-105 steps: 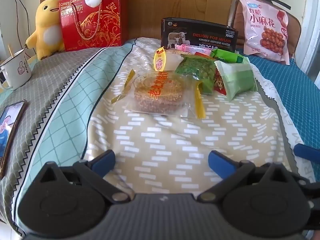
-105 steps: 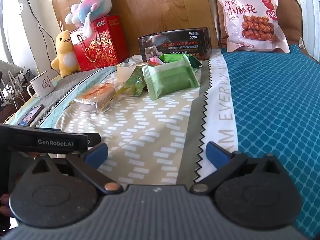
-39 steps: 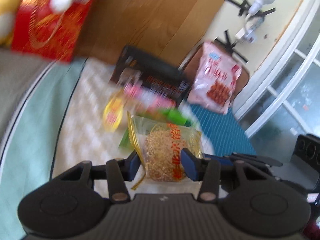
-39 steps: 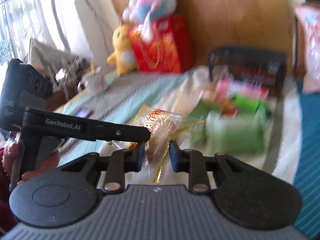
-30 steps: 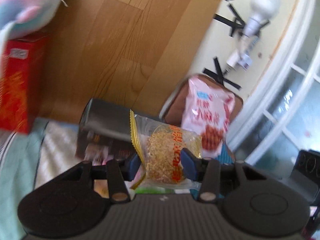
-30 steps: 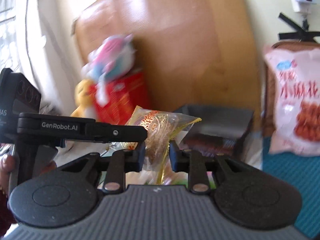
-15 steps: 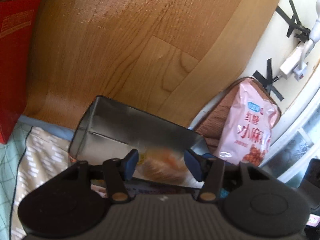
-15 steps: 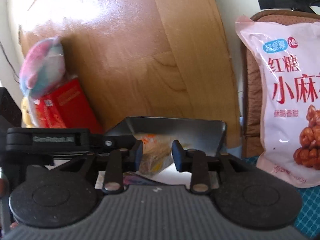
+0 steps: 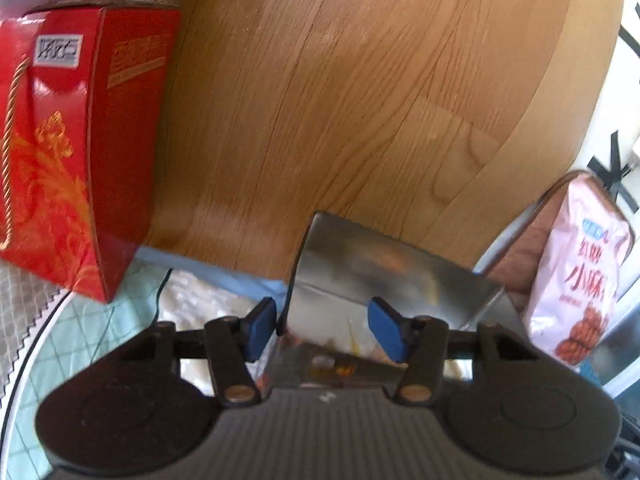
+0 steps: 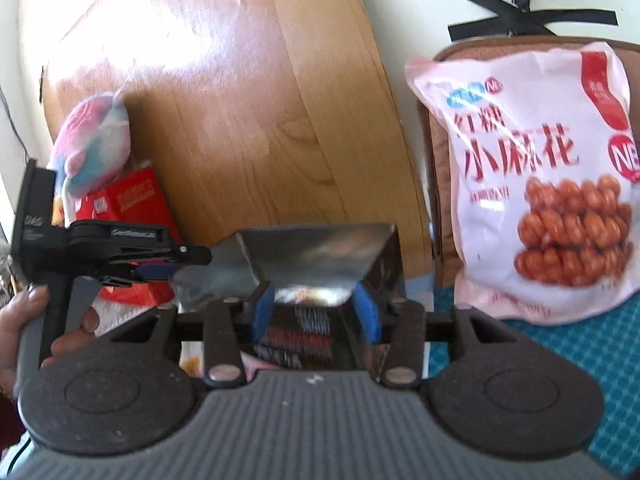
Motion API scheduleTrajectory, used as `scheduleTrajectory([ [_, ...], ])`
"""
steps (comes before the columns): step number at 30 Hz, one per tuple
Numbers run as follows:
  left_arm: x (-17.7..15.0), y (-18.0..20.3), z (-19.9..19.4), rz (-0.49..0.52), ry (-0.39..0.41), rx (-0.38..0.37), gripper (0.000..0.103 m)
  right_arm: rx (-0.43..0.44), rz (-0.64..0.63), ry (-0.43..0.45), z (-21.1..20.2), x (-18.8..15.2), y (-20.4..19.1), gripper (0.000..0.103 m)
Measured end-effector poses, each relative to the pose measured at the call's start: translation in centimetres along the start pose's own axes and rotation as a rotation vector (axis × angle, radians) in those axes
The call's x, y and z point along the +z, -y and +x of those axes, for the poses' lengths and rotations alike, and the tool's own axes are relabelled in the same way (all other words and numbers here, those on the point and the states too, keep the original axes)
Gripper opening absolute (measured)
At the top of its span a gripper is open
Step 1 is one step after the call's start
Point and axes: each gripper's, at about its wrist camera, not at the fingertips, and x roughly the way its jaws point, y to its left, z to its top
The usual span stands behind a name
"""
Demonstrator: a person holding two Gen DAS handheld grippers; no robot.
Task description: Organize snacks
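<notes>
A black box [image 9: 380, 272] with a shiny silver inside stands open against the headboard, right in front of both grippers. A clear packet with a round sesame cake [image 10: 308, 294] lies blurred down inside it; in the left wrist view only a corner of the wrapper [image 9: 360, 336] shows. My left gripper [image 9: 324, 328] hangs over the box's left wall, jaws apart and touching nothing. My right gripper [image 10: 315, 312] is over the box mouth. Its jaws are opening and the pads are clear of the packet below. A hand [image 10: 36, 320] holds the left gripper [image 10: 160, 270].
A red gift box [image 9: 72, 140] stands left of the black box, with a plush toy [image 10: 92, 144] on top. A large pink snack bag [image 10: 540, 184] leans on a brown cushion at the right. The wooden headboard [image 9: 360, 100] rises just behind. Blue patterned bedding [image 10: 580, 360] lies to the right.
Both grippers carried the sesame cake packet up from the bed and over the black box. Their jaws have since spread and the packet has dropped into the box.
</notes>
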Motion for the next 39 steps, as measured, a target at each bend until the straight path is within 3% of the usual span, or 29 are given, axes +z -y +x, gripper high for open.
scheduleTrajectory([
  [1,-0.4,0.1,-0.1,0.013,0.005,0.009,0.051,0.006,-0.002,-0.02,0.4,-0.1,0.0,0.046],
  [4,-1.2,0.9,-0.4,0.038,0.008,0.014,0.051,-0.013,-0.015,-0.07,2.0,-0.3,0.2,0.024],
  [6,-1.4,1.2,-0.6,0.037,0.002,-0.011,0.052,-0.002,0.015,-0.09,3.3,-0.1,0.7,0.022],
  [9,-1.0,1.0,-1.2,0.011,-0.005,-0.036,0.054,-0.027,0.023,-0.103,4.8,0.3,1.1,0.023],
  [12,-1.4,0.1,-3.2,0.002,0.031,-0.044,0.055,0.012,0.053,-0.099,3.9,0.1,1.2,0.025],
  [16,-2.9,-0.5,-4.7,0.005,-0.009,-0.105,0.056,0.039,0.017,-0.145,2.4,-1.1,0.6,0.049],
  [17,-3.2,-0.4,-4.6,0.016,-0.027,-0.11,0.056,0.043,0.002,-0.161,2.3,-1.5,0.4,0.05],
  [23,-3.9,0.4,-0.9,0.029,-0.166,-0.121,0.054,0.046,0.021,-0.247,3.7,-2.7,0.6,0.05],
  [26,-4.1,0.6,1.2,0.0,-0.232,-0.151,0.044,0.079,0.079,-0.271,4.9,-3.0,1.2,0.049],
  [28,-4.2,1.1,1.8,0.024,-0.242,-0.157,0.03,0.088,0.09,-0.264,5.2,-2.8,1.5,0.047],
  [33,-4.5,3.8,1.6,0.099,-0.245,-0.161,0.031,0.052,0.081,-0.253,3.5,-2.7,1.8,0.045],
  [39,-5.3,7.0,-2.5,0.119,-0.199,-0.261,0.032,0.002,0.029,-0.16,-2.5,-1.7,1.5,0.045],
])
